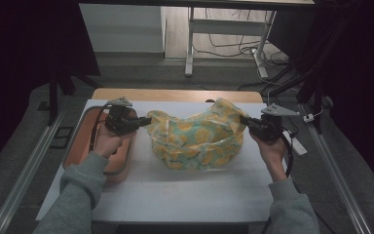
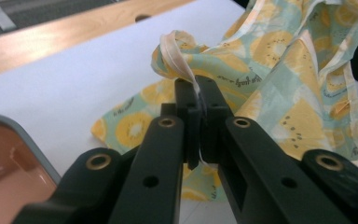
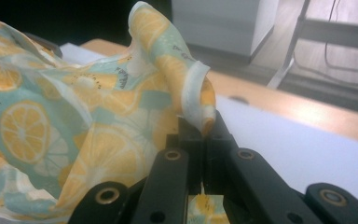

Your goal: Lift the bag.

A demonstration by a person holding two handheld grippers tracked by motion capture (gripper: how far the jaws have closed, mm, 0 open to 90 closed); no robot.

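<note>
Lemon-print cloth [image 1: 197, 139] is held at centre frame above the white table [image 1: 175, 190]. Its left edge is pinched by the closed left gripper [image 1: 146, 120], its right edge by the closed right gripper [image 1: 245, 120]. An orange tray [image 1: 80, 141] lies at left.

I see bare white table [image 1: 175, 195] in front of the cloth [image 1: 197, 139]. The orange tray [image 1: 80, 146] blocks my left side, just beside the cloth.
</note>
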